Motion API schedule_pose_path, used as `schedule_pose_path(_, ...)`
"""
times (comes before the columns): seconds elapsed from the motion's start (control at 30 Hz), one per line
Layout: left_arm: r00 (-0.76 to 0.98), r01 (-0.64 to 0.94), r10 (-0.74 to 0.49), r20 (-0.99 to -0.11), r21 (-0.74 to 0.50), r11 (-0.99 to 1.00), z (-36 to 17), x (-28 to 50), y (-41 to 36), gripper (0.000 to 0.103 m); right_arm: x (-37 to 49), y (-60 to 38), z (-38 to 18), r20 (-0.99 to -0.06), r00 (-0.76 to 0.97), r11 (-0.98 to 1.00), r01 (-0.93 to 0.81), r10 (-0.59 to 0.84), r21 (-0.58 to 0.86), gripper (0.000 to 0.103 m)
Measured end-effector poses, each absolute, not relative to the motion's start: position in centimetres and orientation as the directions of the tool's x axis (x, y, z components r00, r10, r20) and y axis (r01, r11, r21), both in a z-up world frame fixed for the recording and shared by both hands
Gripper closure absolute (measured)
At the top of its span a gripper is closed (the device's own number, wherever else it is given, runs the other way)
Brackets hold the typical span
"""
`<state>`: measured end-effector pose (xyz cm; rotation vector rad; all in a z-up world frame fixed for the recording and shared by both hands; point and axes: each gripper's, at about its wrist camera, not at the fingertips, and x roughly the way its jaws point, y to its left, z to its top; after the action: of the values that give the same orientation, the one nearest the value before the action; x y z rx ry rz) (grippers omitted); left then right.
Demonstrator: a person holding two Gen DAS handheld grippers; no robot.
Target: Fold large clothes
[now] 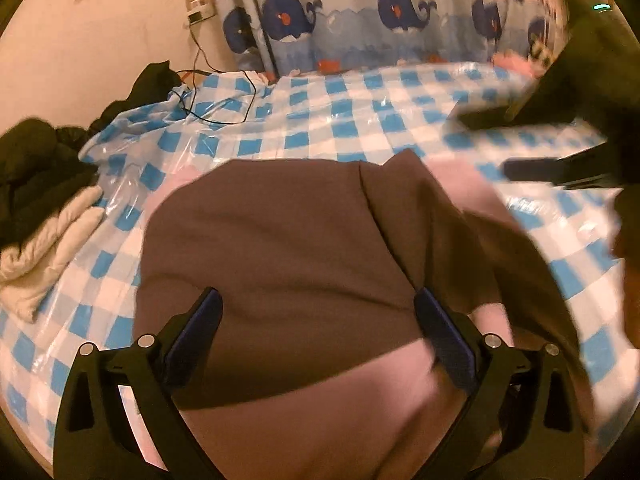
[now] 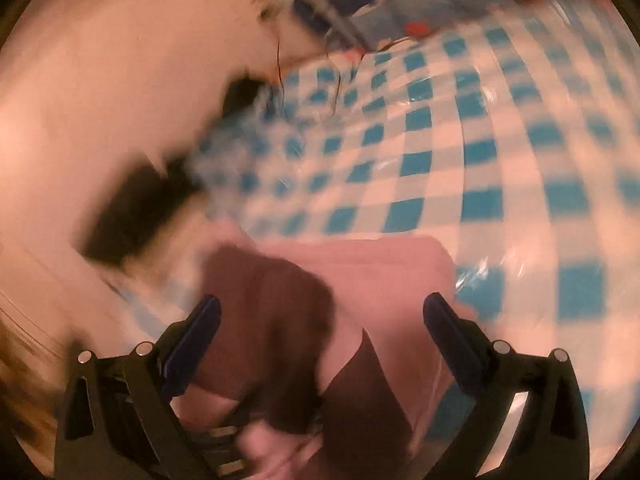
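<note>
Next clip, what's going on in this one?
A person is folding a brown and pink garment on a bed covered with a blue-and-white checked sheet. The left hand-held gripper is open, its fingers spread over the brown part of the cloth without pinching it. The right hand-held gripper is also open above the same garment; its view is heavily motion-blurred. A pile of black and white clothes sits at the bed's left edge.
</note>
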<state>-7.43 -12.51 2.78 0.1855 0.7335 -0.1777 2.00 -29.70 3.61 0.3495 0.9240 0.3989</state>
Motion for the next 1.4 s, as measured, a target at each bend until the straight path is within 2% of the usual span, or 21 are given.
schedule_pose_path(0.07,0.747,0.218,-0.128,-0.652,0.060,0.974,4.2,-8.8,-10.8,0.010,3.5,-26.2,2.1,-0.819,0.478,0.948,-0.178,0.318,0.265,0.005)
schedule_pose_path(0.13,0.803,0.158,-0.100,-0.588,0.048,0.986,6.1,-10.5,-8.1,0.009,2.8,-25.8,-1.0,-0.870,0.441,0.972,-0.174,0.220,0.157,0.005)
schedule_pose_path(0.23,0.827,0.044,-0.048,-0.560,-0.021,0.999,7.0,-10.5,-3.1,0.008,1.2,-29.2,-5.6,-0.891,0.389,0.972,-0.103,0.233,0.209,0.005)
schedule_pose_path(0.3,0.780,-0.005,-0.084,-0.620,-0.141,0.990,5.7,-8.7,0.0,0.008,0.5,-30.9,-7.1,-0.877,0.391,0.959,-0.058,0.278,0.278,0.005)
schedule_pose_path(0.37,0.693,0.016,-0.145,-0.706,-0.187,0.982,3.2,-6.6,0.2,0.008,-0.6,-31.1,-7.6,-0.872,0.399,0.955,-0.042,0.285,0.293,0.005)
schedule_pose_path(0.4,0.613,0.052,-0.175,-0.771,-0.182,0.982,0.9,-5.3,-0.8,0.008,-0.5,-30.8,-8.0,-0.871,0.398,0.954,-0.041,0.287,0.296,0.005)
schedule_pose_path(0.43,0.592,0.048,-0.157,-0.790,-0.160,0.986,-0.5,-4.8,-1.0,0.007,-0.4,-30.6,-8.2,-0.881,0.390,0.960,-0.038,0.269,0.277,0.005)
schedule_pose_path(0.6,0.600,0.065,-0.149,-0.786,-0.139,0.988,0.9,-5.9,-0.2,0.007,-1.4,-30.1,-4.0,-0.901,0.374,0.974,-0.033,0.219,0.223,0.006)
schedule_pose_path(0.73,0.657,0.138,-0.139,-0.741,-0.064,0.988,3.9,-10.4,-1.1,0.007,-8.3,-30.0,3.5,-0.798,0.536,0.959,-0.088,0.275,0.271,0.006)
schedule_pose_path(0.8,0.663,0.160,-0.151,-0.733,-0.059,0.985,4.4,-12.2,-1.5,0.007,-12.5,-29.3,4.9,-0.778,0.562,0.958,-0.112,0.281,0.265,0.006)
schedule_pose_path(0.87,0.659,0.184,-0.173,-0.732,-0.066,0.981,4.3,-14.1,-2.3,0.007,-14.4,-28.2,2.9,-0.828,0.510,0.972,-0.087,0.232,0.219,0.006)
schedule_pose_path(0.9,0.652,0.196,-0.176,-0.738,-0.060,0.979,3.7,-14.8,-2.9,0.007,-15.1,-27.8,0.0,-0.861,0.460,0.975,-0.049,0.215,0.216,0.006)
schedule_pose_path(0.97,0.632,0.212,-0.173,-0.755,-0.046,0.976,2.5,-15.4,-3.6,0.007,-15.5,-28.2,-4.5,-0.860,0.405,0.933,0.042,0.311,0.357,0.006)
schedule_pose_path(1.0,0.629,0.214,-0.172,-0.758,-0.044,0.976,2.1,-15.6,-3.8,0.007,-16.0,-29.0,-6.4,-0.829,0.408,0.883,0.101,0.383,0.458,0.005)
schedule_pose_path(1.03,0.629,0.211,-0.170,-0.759,-0.043,0.976,1.4,-15.7,-3.9,0.007,-16.6,-29.2,-6.9,-0.809,0.431,0.862,0.125,0.399,0.491,0.006)
schedule_pose_path(1.2,0.609,0.203,-0.188,-0.770,-0.078,0.976,0.2,-15.4,-3.1,0.006,-15.8,-28.5,-4.5,-0.854,0.410,0.915,0.099,0.320,0.390,0.006)
schedule_pose_path(1.23,0.602,0.193,-0.189,-0.776,-0.089,0.977,1.0,-15.8,-2.9,0.007,-16.4,-28.4,-2.5,-0.857,0.446,0.938,0.101,0.256,0.333,0.006)
schedule_pose_path(1.37,0.658,0.206,-0.135,-0.741,0.005,0.978,2.4,-18.1,-2.9,0.007,-21.2,-25.5,3.5,-0.745,0.654,0.982,0.014,0.132,0.186,0.006)
schedule_pose_path(1.4,0.657,0.215,-0.126,-0.743,0.025,0.976,2.1,-18.5,-3.0,0.007,-21.4,-24.5,2.8,-0.766,0.636,0.992,0.003,0.096,0.127,0.006)
